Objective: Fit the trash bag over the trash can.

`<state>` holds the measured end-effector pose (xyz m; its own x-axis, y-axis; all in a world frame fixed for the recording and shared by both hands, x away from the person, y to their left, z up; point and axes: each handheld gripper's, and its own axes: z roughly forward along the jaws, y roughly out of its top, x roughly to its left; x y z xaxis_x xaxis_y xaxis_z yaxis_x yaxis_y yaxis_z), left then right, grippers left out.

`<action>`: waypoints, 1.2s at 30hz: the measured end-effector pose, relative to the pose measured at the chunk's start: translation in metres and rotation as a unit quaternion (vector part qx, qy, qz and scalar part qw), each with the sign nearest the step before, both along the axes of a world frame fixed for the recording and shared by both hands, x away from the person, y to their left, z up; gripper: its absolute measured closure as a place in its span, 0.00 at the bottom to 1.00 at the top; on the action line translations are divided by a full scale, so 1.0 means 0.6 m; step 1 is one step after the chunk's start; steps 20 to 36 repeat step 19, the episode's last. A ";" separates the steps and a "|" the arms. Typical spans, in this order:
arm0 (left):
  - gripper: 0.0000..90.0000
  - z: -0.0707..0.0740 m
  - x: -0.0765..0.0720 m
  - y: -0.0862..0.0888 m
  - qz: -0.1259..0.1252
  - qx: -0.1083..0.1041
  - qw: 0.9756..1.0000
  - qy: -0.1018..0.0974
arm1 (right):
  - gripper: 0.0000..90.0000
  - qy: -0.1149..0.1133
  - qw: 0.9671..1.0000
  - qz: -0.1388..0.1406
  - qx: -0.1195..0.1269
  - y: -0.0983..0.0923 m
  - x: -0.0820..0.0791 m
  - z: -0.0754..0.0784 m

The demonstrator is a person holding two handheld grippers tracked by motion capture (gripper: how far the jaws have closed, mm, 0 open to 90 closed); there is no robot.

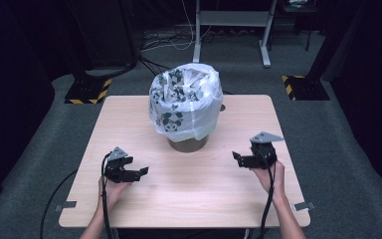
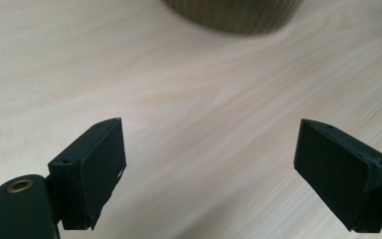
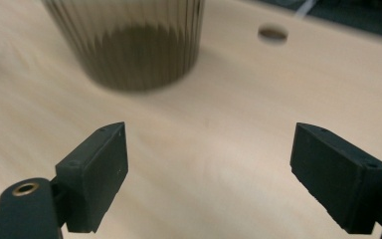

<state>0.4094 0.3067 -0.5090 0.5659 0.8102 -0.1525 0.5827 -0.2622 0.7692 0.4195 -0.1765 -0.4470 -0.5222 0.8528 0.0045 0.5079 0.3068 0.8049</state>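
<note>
Bin point(image 1: 188, 142), bag-lined point(image 1: 184, 99), stands apparently unobstructed between both open claws.

A pale wooden tabletop point(image 1: 189, 199) stands on grey carpet point(image 1: 358, 164). Behind it, dark walls, a metal desk frame point(image 1: 231, 20) and loose cables point(image 1: 164, 42).

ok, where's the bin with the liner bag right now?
High view: the bin stands mid-table toward the far edge, the bag over its rim, between and beyond the two grippers.
</note>
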 end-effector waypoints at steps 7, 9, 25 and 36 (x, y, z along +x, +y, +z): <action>0.14 -0.031 -0.014 0.009 0.013 0.028 1.000 0.005 | 0.15 0.029 0.999 -0.038 -0.023 -0.030 -0.046 -0.109; 0.14 -0.032 -0.017 0.007 0.017 0.038 0.999 0.000 | 0.15 0.030 0.998 -0.039 -0.025 -0.037 -0.053 -0.122; 0.15 -0.033 -0.016 -0.006 0.019 0.082 0.996 -0.013 | 0.15 0.030 0.997 -0.050 -0.041 -0.040 -0.058 -0.134; 0.15 -0.033 -0.016 -0.006 0.019 0.082 0.996 -0.013 | 0.15 0.030 0.997 -0.050 -0.041 -0.040 -0.058 -0.134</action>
